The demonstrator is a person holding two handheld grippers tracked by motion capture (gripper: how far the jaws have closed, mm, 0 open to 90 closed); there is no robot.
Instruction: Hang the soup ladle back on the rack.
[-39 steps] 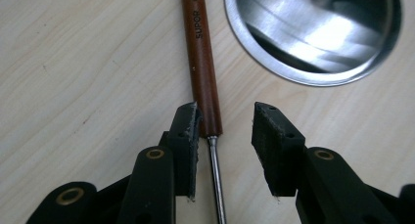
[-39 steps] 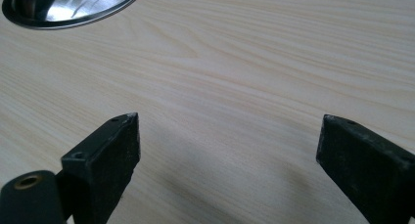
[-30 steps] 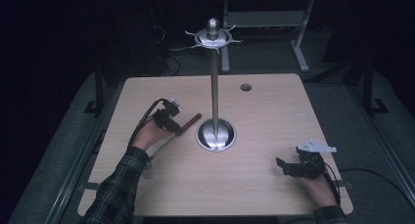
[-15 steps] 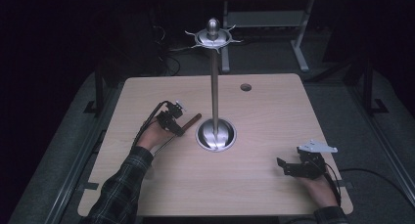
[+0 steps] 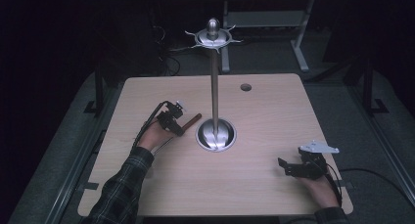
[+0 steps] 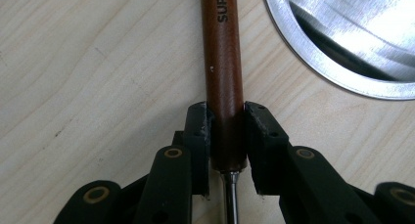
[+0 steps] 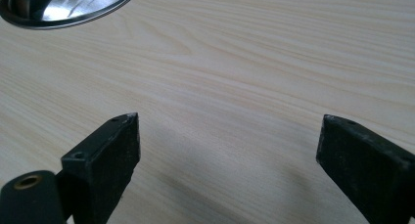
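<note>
On the desk (image 5: pixel 274 185), the left tool (image 6: pixel 226 131) has just been closing its jaws, and they now pinch a brown wooden handle (image 6: pixel 222 62) near its lower end, one black pad pressed against each side. A thin metal shaft (image 6: pixel 230 199) runs out of that end of the handle, back between the jaws. Pale letters are printed along the wood, only partly readable. The handle lies flat on the desk, just beside the round shiny base (image 6: pixel 342 33) of a metal stand, close to its rim but not touching it. In the high view the left tool (image 5: pixel 175 122) sits left of the base (image 5: pixel 216 135), with the handle (image 5: pixel 192 120) pointing toward it. A slim pole (image 5: pixel 214 82) rises upright from the base to a small pronged cap (image 5: pixel 213 37).

The right tool (image 5: pixel 288 168) rests near the desk's front right corner, well apart from the stand. Its jaws stand spread wide over bare wood, with nothing between them (image 7: pixel 230 145).
</note>
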